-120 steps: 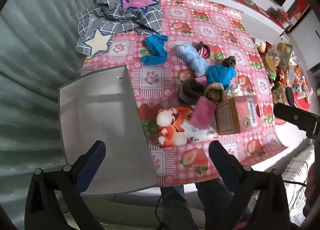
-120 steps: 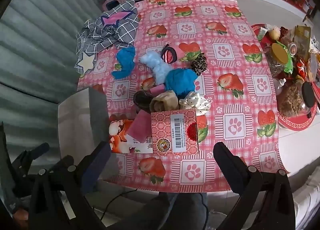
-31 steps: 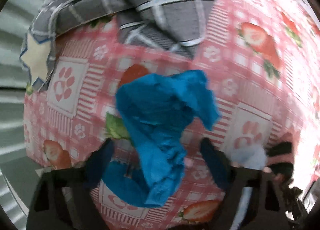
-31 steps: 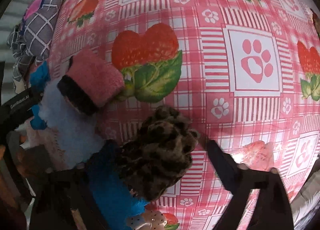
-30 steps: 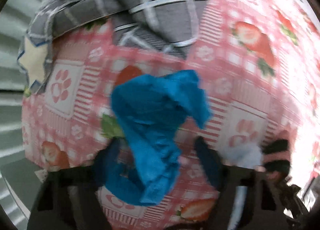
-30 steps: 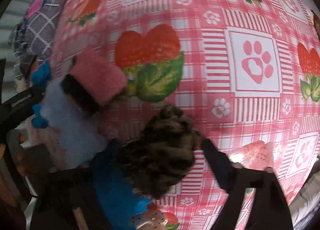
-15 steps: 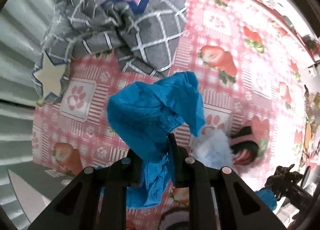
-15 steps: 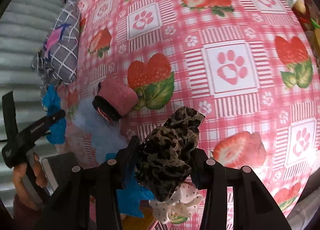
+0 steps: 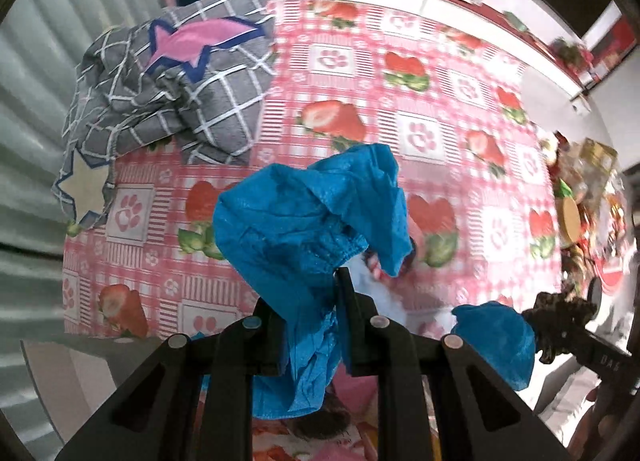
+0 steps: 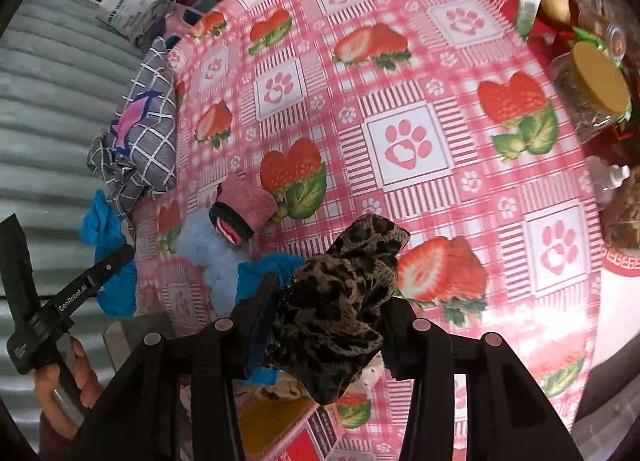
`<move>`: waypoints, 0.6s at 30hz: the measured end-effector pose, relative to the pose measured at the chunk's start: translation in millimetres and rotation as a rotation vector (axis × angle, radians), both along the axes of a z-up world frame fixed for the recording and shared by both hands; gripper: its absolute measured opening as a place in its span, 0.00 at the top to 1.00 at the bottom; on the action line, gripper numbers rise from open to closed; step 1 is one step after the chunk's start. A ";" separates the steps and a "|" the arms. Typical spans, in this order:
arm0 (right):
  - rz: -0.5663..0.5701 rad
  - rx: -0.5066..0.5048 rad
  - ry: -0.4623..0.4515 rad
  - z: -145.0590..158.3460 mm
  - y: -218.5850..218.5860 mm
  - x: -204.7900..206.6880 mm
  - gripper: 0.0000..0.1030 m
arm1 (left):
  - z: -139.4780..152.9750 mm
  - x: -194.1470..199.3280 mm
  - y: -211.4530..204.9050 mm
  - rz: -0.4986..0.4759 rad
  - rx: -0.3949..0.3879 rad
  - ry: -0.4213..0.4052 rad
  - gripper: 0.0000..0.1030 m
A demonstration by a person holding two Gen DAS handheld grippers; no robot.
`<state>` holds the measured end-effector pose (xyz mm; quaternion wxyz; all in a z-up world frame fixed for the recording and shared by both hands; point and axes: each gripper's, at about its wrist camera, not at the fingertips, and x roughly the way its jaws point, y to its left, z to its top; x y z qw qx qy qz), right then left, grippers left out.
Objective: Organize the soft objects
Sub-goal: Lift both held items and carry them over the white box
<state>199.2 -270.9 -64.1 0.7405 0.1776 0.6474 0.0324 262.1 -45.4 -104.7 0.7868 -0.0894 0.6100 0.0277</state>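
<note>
My left gripper [image 9: 308,301] is shut on a crumpled blue cloth [image 9: 304,221] and holds it above the strawberry tablecloth [image 9: 424,133]. It also shows at the left of the right wrist view [image 10: 106,257]. My right gripper [image 10: 332,301] is shut on a leopard-print scrunchie [image 10: 344,301], lifted off the table; it shows in the left wrist view [image 9: 560,313]. On the table lie a pink and black band [image 10: 240,209], a pale blue fluffy piece [image 10: 204,253] and a second blue cloth [image 9: 500,341].
A grey checked blanket with stars [image 9: 172,81] is heaped at the far left. Jars and snacks [image 10: 596,89] crowd the right edge on a red tray. A pink box [image 10: 296,433] and more soft items lie near the front. A grey panel [image 9: 60,385] stands at the left.
Both grippers closed on their items a second ago and have since lifted them up and back from the table; the view has widened.
</note>
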 end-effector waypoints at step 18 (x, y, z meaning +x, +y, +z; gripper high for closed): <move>-0.207 0.255 -0.052 18.0 -38.1 -57.1 0.59 | 39.8 -43.0 -24.1 -0.091 0.027 -0.032 0.79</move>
